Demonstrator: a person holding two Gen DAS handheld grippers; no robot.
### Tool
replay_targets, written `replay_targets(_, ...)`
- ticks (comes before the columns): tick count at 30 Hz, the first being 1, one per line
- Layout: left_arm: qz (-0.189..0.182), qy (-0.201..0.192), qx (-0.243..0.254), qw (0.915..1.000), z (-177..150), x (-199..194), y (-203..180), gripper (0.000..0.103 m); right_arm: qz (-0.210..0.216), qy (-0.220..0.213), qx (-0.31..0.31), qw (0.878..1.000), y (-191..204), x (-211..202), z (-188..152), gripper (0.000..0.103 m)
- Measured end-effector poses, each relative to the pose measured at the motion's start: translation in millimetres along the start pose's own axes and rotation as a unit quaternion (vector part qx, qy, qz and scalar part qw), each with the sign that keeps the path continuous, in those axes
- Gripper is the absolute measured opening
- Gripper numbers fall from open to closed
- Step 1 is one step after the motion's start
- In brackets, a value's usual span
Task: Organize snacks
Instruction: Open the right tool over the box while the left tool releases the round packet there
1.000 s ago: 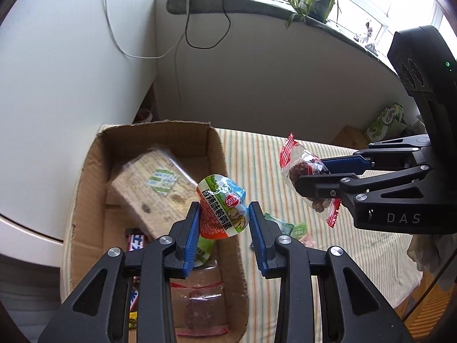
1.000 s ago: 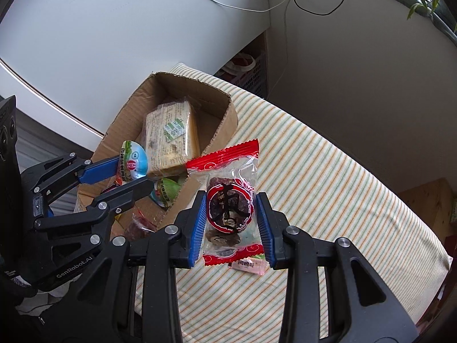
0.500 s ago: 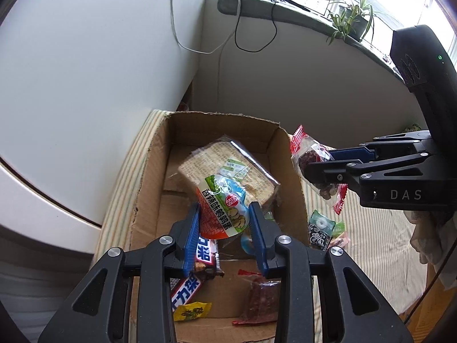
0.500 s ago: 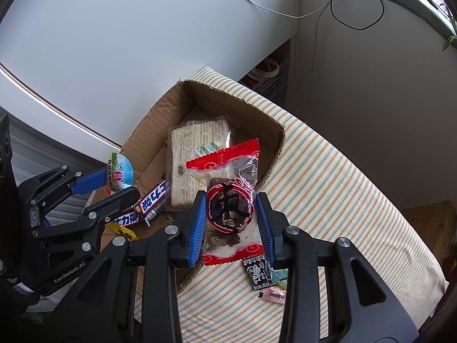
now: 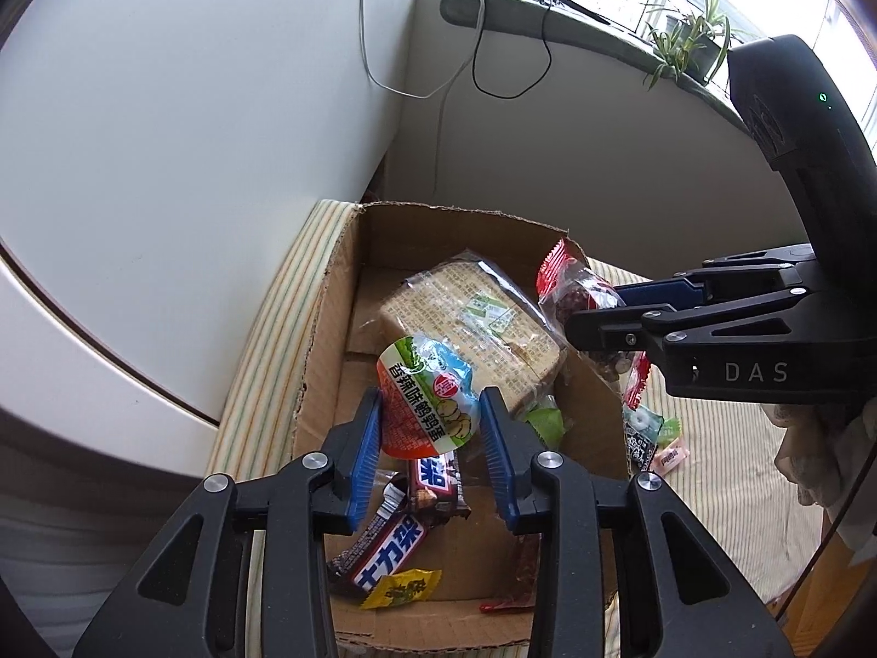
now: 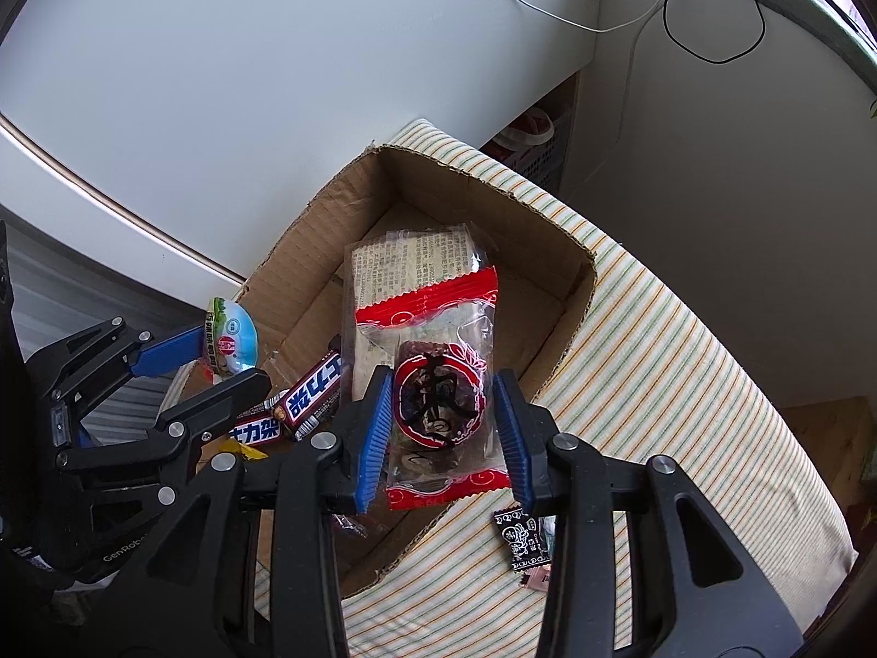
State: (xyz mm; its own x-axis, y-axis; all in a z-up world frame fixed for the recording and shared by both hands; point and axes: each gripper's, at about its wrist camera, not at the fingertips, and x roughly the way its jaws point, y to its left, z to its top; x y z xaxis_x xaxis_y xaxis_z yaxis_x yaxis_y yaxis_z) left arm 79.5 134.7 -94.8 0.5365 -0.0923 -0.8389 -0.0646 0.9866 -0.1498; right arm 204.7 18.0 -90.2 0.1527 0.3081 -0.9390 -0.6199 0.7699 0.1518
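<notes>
An open cardboard box [image 5: 323,340] [image 6: 307,252] stands on a striped cloth [image 6: 658,362]. My left gripper [image 5: 430,400] [image 6: 233,356] hangs over the box's near half. Its jaws are opening, and its pads still touch a green and orange egg snack packet [image 5: 425,384]. My right gripper [image 6: 443,384] [image 5: 594,307] is over the box's right wall. Its jaws are opening too, with a clear packet with red ends [image 6: 438,400] still hanging between the pads. In the box lie a cracker pack [image 5: 466,329], two chocolate bars [image 5: 389,548] and a yellow candy [image 5: 400,589].
Small sweets [image 6: 520,543] [image 5: 641,436] lie on the cloth just right of the box. A white curved surface [image 5: 109,329] borders the cloth on the left. A wall corner with hanging cables [image 5: 477,66] stands behind the box. A plastic crate [image 6: 542,153] sits on the floor there.
Both grippers have carried their packets leftward, from over the box's right wall and the cloth to above the box. More of the box's contents show now.
</notes>
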Motion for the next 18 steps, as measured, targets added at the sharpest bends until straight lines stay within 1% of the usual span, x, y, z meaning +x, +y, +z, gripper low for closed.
replay_targets(1,0.001,0.000,0.001,1.0000,-0.6,-0.2,-0.5,0.037,-0.002,-0.002,0.000,1.000,0.1,-1.0,-0.1,0.044)
replay_targets(2,0.000,-0.002,0.002,1.0000,-0.6,-0.9,-1.0,0.037,-0.004,-0.004,0.001,1.000,-0.3,-2.9,-0.4,0.051)
replay_targets(3,0.000,-0.002,0.003,1.0000,-1.2,-1.2,-1.8,0.037,-0.005,-0.007,0.002,1.000,-0.6,-4.4,-0.5,0.052)
replay_targets(12,0.003,-0.004,0.005,1.0000,-2.7,-3.5,-4.8,0.041,-0.007,-0.008,0.002,1.000,-0.8,-8.3,-1.4,0.053)
replay_targets(15,0.005,-0.007,0.004,1.0000,-3.4,-4.5,-5.0,0.045,-0.005,-0.010,0.004,1.000,-1.4,-9.6,-1.8,0.053)
replay_targets(17,0.005,-0.011,0.003,0.9999,-3.4,-6.1,-4.8,0.053,-0.007,-0.011,0.005,1.000,-2.0,-10.9,-2.1,0.053)
replay_targets(18,0.003,-0.012,0.002,0.9999,-3.4,-6.8,-4.6,0.055,-0.007,-0.011,0.005,1.000,-2.3,-11.6,-2.1,0.053)
